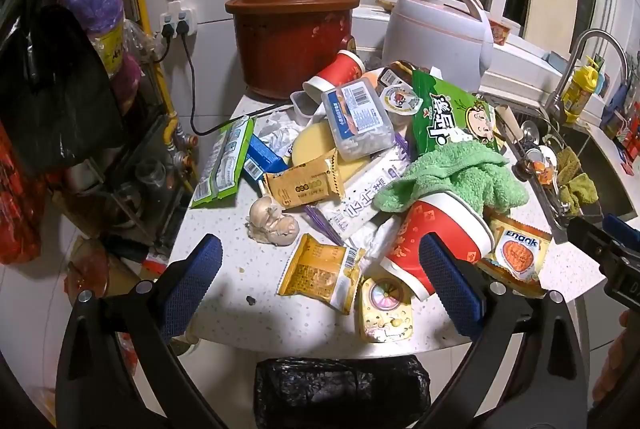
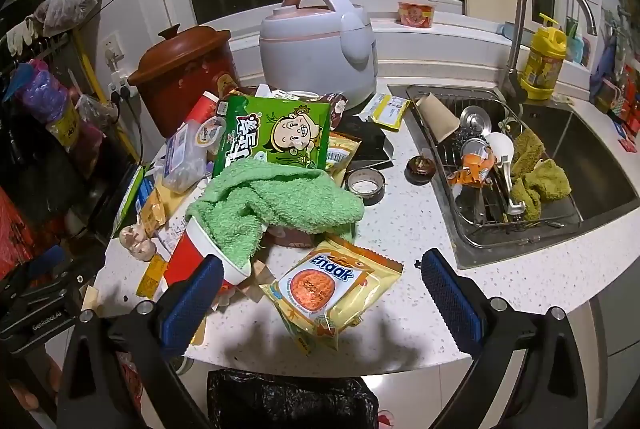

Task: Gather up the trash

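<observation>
Both tools, left tool (image 1: 320,277) and right tool (image 2: 322,293), hung released above the speckled white worktop (image 2: 400,229). The yellow crinkled Enaak snack wrapper (image 2: 332,289) lay between the right tool's pads; the black plastic-lined bin (image 2: 292,401) sat below. Pinching a flat edge would suit.

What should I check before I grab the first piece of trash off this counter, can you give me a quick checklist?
1. Left gripper jaws wide and empty: ok.
2. Right gripper jaws wide and empty: ok.
3. Black-lined bin below the counter edge, ready to receive: ok; how open its mouth is, cannot tell.
4. Enaak snack packet lies free at the near edge, nothing on top: ok.
5. Red paper cup free to lift: not ok, the green towel drapes into it.
6. Garlic bulb counts as trash: cannot tell.
</observation>
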